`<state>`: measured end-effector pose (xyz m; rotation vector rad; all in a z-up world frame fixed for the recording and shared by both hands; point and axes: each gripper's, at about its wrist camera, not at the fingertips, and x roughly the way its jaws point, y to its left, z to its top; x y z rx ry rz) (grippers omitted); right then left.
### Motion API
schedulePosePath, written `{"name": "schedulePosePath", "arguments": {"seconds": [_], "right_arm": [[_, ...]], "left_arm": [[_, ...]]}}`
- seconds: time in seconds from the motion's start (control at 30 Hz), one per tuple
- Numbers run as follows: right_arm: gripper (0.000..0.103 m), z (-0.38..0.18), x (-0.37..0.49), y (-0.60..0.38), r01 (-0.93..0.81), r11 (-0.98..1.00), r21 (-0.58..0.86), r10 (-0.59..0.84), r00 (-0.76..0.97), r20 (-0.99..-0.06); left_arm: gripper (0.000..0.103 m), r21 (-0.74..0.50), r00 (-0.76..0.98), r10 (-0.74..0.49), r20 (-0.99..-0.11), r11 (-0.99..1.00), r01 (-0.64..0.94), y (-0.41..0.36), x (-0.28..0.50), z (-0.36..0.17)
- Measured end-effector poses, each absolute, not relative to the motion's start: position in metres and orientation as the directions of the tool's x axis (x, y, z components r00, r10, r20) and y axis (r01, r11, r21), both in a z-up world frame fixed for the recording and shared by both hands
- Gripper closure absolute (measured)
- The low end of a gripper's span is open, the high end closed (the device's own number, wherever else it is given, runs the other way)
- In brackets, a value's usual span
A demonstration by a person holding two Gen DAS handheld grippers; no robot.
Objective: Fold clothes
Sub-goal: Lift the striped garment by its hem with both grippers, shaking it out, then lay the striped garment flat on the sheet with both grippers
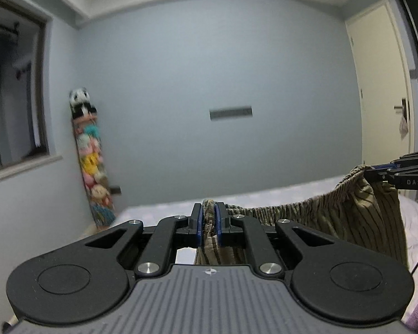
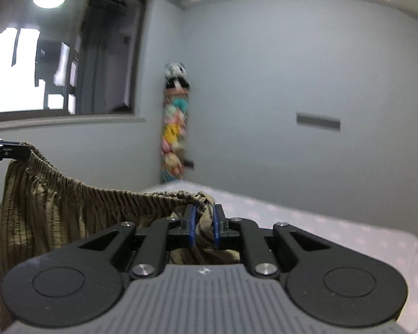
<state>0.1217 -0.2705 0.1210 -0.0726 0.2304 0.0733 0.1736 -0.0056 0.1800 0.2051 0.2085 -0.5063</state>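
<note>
The left gripper (image 1: 209, 220) and right gripper (image 2: 204, 224) each clamp the trousers (image 1: 370, 211) at the waistband. Keeping that band taut and level should lay them flat on the bed (image 2: 306, 222).

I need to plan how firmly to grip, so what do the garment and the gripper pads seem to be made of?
Garment: olive, finely ribbed woven cloth, probably corduroy, matte; its gathered waistband looks elasticated. It drapes softly between the left gripper and right gripper.
Pads: blue, smooth, likely rubber or soft plastic, though the look leaves that open.
</note>
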Motion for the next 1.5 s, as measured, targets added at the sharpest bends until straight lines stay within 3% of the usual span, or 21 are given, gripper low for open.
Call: {"name": "schedulePosePath", "arguments": {"seconds": [0.13,0.23,0.43,0.6,0.7,0.9,1.1,1.33,1.5], "right_arm": [[0.09,0.098,0.161,-0.292,-0.029,0.996,-0.089,0.001,0.954,-0.3],[0.09,0.095,0.19,-0.307,0.016,0.991,-0.13,-0.055,0.95,-0.307],[0.09,0.147,0.202,-0.329,0.086,0.984,-0.156,-0.115,0.975,-0.19],[0.09,0.153,0.172,-0.332,0.067,0.979,-0.194,-0.099,0.982,-0.158],[0.09,0.126,0.162,-0.331,0.027,0.977,-0.21,-0.074,0.973,-0.22],[0.09,0.015,0.132,-0.326,-0.078,0.979,-0.19,-0.015,0.896,-0.444],[0.09,-0.098,0.103,-0.321,-0.135,0.988,-0.072,0.052,0.737,-0.674],[0.09,-0.163,0.11,-0.31,-0.079,0.996,0.043,0.082,0.583,-0.808],[0.089,-0.182,0.114,-0.301,-0.1,0.995,0.018,0.068,0.515,-0.855]], "left_arm": [[0.096,0.155,0.845,-0.438,-0.308,0.853,0.499,-0.045,0.231,0.154],[0.096,0.151,0.851,-0.431,-0.3,0.859,0.489,-0.067,0.271,0.155],[0.096,0.169,0.87,-0.465,-0.166,0.856,0.489,-0.073,0.283,0.203],[0.096,0.192,0.846,-0.514,-0.14,0.824,0.533,-0.067,0.263,0.202],[0.096,0.202,0.821,-0.521,-0.232,0.8,0.565,-0.062,0.249,0.152],[0.096,0.211,0.752,-0.517,-0.408,0.748,0.629,-0.052,0.222,0.052],[0.096,0.137,0.638,-0.471,-0.61,0.731,0.669,-0.037,0.185,-0.056],[0.095,0.129,0.558,-0.391,-0.732,0.725,0.677,-0.033,0.167,-0.119],[0.094,0.086,0.517,-0.356,-0.778,0.755,0.65,-0.036,0.155,-0.144]]}}
